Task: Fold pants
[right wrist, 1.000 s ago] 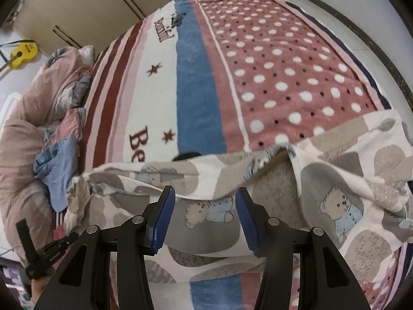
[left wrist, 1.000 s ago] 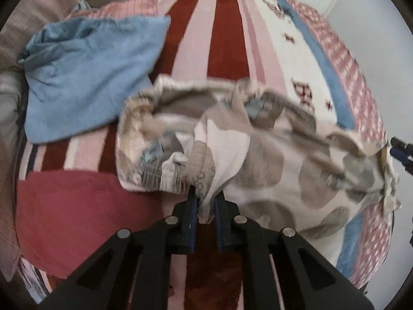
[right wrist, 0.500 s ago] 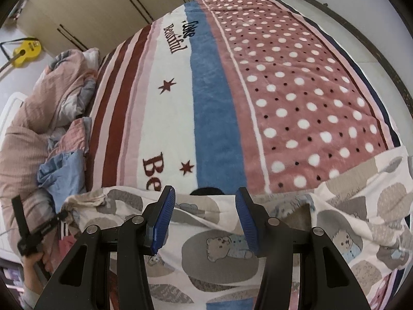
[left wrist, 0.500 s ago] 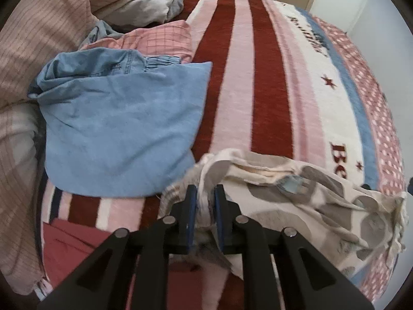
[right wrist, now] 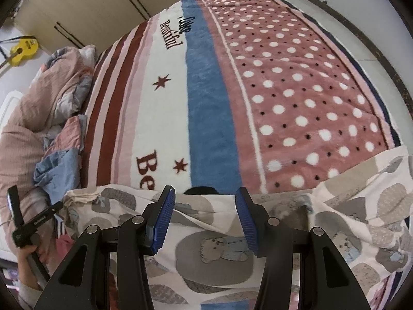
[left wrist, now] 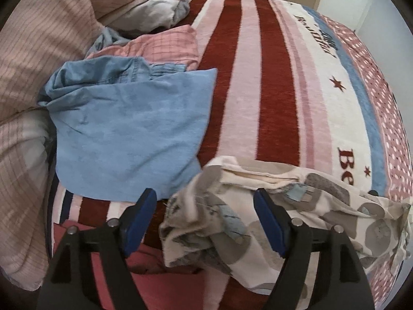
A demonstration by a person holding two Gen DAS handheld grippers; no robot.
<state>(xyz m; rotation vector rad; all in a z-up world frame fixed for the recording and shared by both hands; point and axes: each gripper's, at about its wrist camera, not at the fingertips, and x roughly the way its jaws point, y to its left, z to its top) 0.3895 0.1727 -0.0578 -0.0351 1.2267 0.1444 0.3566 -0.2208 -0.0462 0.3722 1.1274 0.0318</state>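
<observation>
Both the left gripper (left wrist: 205, 218) and right gripper (right wrist: 205, 218) are standing wide open, gripping nothing, over the pants (right wrist: 214, 263), whose bunched waistband end is risking a crooked fold.

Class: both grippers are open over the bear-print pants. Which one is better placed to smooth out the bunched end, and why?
Left. The left gripper has its open jaws straddling the crumpled end of the pants. The right gripper hangs over a flatter stretch.
</observation>
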